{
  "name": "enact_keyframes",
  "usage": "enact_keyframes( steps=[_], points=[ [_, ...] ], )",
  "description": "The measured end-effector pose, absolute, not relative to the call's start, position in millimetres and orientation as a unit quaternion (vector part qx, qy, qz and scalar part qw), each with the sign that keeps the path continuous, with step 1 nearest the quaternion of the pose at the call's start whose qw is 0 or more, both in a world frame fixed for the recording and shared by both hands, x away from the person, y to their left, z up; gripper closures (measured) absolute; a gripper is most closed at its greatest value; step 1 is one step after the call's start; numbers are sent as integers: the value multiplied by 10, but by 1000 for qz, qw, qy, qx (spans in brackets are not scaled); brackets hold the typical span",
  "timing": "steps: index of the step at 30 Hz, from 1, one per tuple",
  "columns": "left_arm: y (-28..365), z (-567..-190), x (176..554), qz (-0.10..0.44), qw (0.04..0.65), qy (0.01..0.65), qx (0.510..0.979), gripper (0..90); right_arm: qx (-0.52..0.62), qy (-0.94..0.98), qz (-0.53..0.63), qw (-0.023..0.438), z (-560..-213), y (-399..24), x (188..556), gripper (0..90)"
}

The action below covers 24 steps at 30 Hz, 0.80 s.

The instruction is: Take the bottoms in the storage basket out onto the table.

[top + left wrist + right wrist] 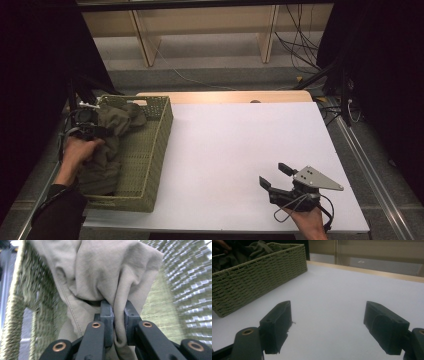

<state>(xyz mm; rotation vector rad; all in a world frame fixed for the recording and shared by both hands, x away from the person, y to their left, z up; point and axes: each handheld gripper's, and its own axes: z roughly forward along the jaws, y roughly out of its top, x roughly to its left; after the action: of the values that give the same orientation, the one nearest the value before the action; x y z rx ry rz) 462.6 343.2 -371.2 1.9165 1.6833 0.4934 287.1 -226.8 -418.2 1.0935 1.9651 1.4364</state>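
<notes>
High view: olive cloth point(107, 145) heaped inside woven basket point(160, 145), left gripper point(86, 131) over it.
Left gripper view: jaws clamped on a cloth fold above the basket.
Right gripper view: right gripper point(328, 327) spread wide, well right of the basket.

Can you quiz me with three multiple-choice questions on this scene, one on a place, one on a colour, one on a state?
1. Where is the olive cloth?
A. in the woven basket
B. on the white table
C. on the floor

2. What colour is the basket?
A. red
B. green
C. blue

3. How is the left gripper?
A. open above the table
B. shut on the cloth
C. lying in the basket, unheld

Key: 1 A, the cloth sits inside the basket walls. 2 B, its weave is green. 3 B, its pads pinch a fold of cloth.
</notes>
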Motion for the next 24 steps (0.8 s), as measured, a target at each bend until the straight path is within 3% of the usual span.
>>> enact_keyframes(
  steps=[8, 17, 24],
  points=[
    [3338, -3456, 4526, 193, 316, 603, 706, 818, 399, 715, 523, 235, -4189, -2268, 2883, 240],
    [3302, -3115, 4431, 190, 412, 583, 674, 820, 401, 714, 523, 236, -4190, -2272, 2877, 242],
    [3197, -2943, 4398, 195, 438, 565, 671, 820, 401, 715, 522, 236, -4193, -2266, 2883, 242]
  ],
)
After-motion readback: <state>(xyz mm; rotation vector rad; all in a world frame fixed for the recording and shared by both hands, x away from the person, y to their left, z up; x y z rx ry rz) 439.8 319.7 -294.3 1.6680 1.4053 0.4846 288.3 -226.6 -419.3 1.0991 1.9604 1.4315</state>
